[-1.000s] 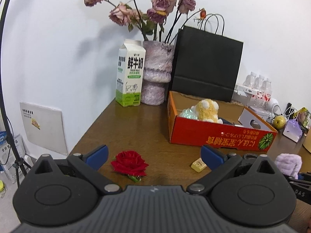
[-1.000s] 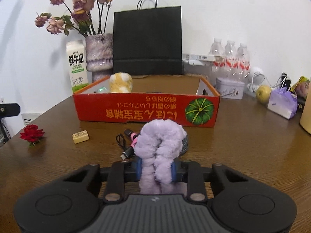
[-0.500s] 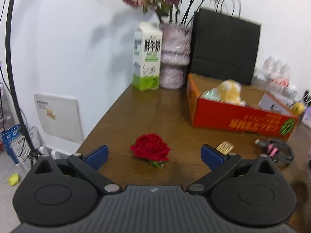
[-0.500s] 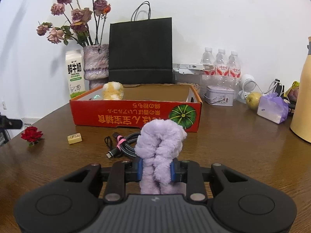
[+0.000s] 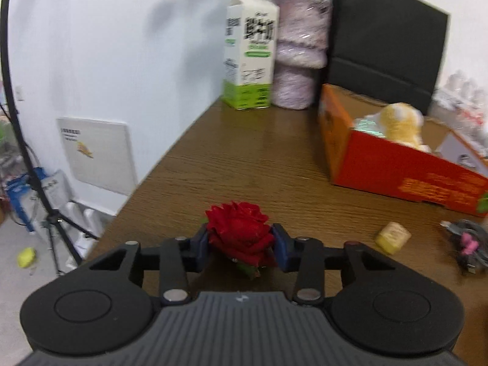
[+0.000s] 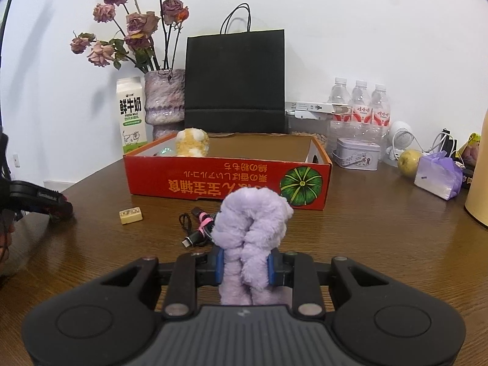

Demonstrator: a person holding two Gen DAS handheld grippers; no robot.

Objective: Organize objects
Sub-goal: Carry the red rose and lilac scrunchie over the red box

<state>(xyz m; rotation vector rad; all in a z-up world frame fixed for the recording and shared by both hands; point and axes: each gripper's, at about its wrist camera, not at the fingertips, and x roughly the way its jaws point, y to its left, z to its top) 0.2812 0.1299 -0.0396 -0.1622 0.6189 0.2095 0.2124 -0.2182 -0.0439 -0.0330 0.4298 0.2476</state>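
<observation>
One red rose [image 5: 239, 233], one purple scrunchie [image 6: 251, 228], one box [image 6: 213, 180], three bottles [image 6: 360, 103]

Left tongs [image 5: 241, 244] matte black, two round side discs with recessed circles, ribbed grey centre plate with small white mark, silver pivot screws on angled link arms, blue pads; right tongs [image 6: 244, 267] of identical build.

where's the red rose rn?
Left wrist view, bottom centre: the red rose sits between the left gripper pads, which have just closed on it, near the table's left edge.
</observation>
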